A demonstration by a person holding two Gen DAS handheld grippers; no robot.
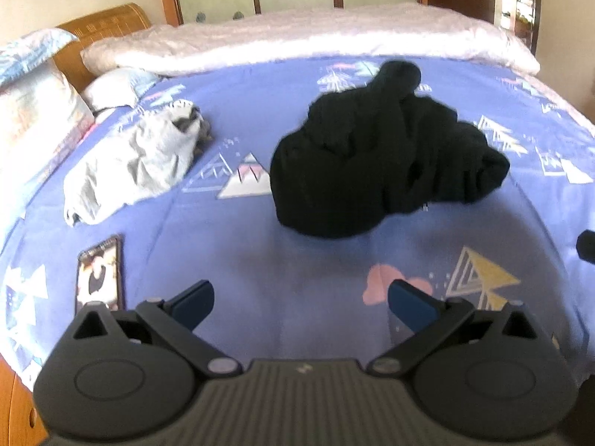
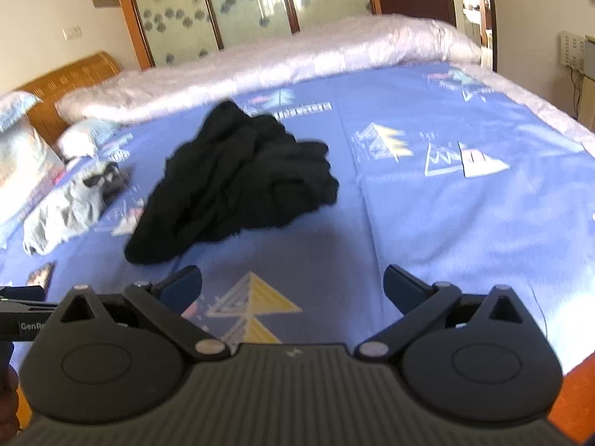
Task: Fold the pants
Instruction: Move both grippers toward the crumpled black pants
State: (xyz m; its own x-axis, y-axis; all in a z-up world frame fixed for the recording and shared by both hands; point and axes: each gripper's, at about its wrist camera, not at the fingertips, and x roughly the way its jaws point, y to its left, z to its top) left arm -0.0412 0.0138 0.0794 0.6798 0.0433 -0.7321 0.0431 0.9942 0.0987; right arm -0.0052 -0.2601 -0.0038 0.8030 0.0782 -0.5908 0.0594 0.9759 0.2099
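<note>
We held the left claw (image 1: 301,303) and the right claw (image 2: 292,290) low over the blue patterned bed sheet (image 1: 260,245), each with its fingers spread wide and gripping nothing. The black pants (image 1: 375,156) lay crumpled in a heap near the middle of the bed, ahead of both claws and apart from them. To the left of the pants lay a rumpled grey garment (image 1: 134,163), and a phone (image 1: 99,273) rested on the sheet near the left claw.

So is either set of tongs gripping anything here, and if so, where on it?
Nothing is held. The left tongs and right tongs are both open over the blue bedsheet, short of the crumpled black pants, which lie untouched.
</note>
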